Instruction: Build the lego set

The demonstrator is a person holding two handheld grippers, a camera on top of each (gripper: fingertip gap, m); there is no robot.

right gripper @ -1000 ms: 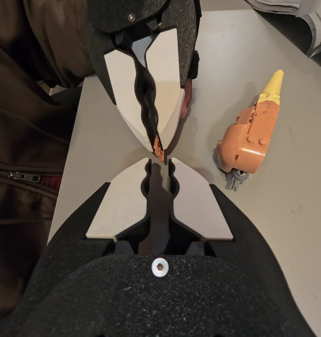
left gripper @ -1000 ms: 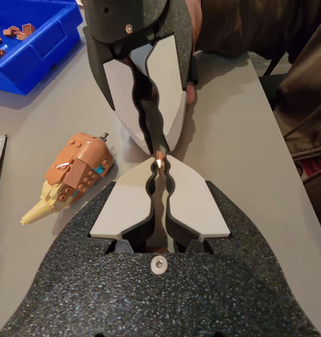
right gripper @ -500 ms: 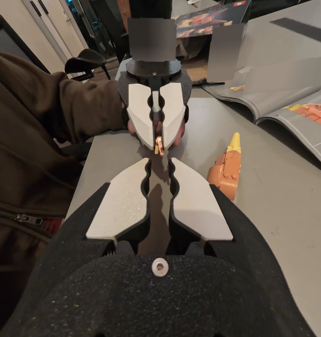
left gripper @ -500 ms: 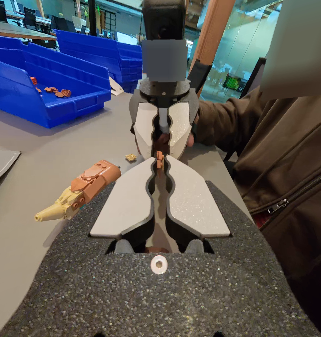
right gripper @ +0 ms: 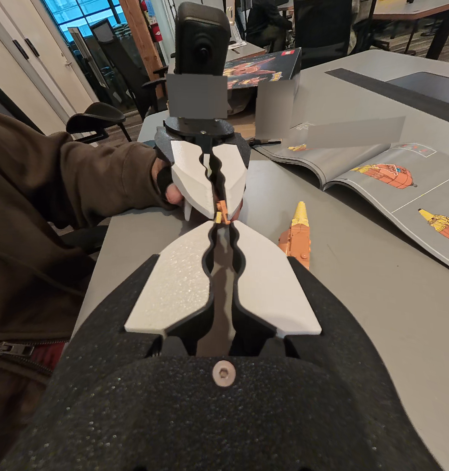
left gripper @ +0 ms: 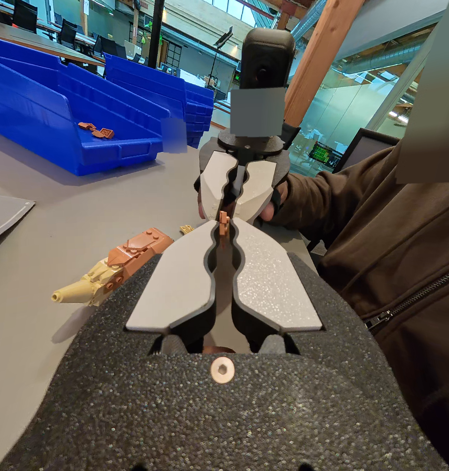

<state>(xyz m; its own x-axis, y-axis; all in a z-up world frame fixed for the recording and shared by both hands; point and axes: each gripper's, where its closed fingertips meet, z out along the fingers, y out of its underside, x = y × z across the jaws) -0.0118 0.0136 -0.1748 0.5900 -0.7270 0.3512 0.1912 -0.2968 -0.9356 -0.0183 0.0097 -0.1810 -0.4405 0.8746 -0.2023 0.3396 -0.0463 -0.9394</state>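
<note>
My left gripper (left gripper: 223, 225) is shut on a small orange-brown lego piece (left gripper: 223, 223) with a tan bit on it, held in the air above the grey table (left gripper: 91, 204). My right gripper (right gripper: 222, 224) faces it tip to tip. Its jaws stand a narrow slit apart, with the end of the piece (right gripper: 226, 216) right at their tips. I cannot tell whether they pinch it. The partly built brown and tan lego model (left gripper: 131, 254) lies on the table to the left of my left gripper, and it also shows in the right wrist view (right gripper: 296, 242).
A blue bin (left gripper: 116, 150) with a few brown pieces (left gripper: 101, 131) stands at the back left. A small tan piece (left gripper: 186, 228) lies near the model. An open instruction booklet (right gripper: 371, 191) and the set's box (right gripper: 264, 68) lie to the right. A person in a brown jacket (left gripper: 384, 254) sits at the table edge. Both grippers' tips are close together, under 4 cm apart.
Both grippers tilted up from looking down at the table to level, still tip to tip. The right gripper's jaws have narrowed around the end of the piece held by the left.
</note>
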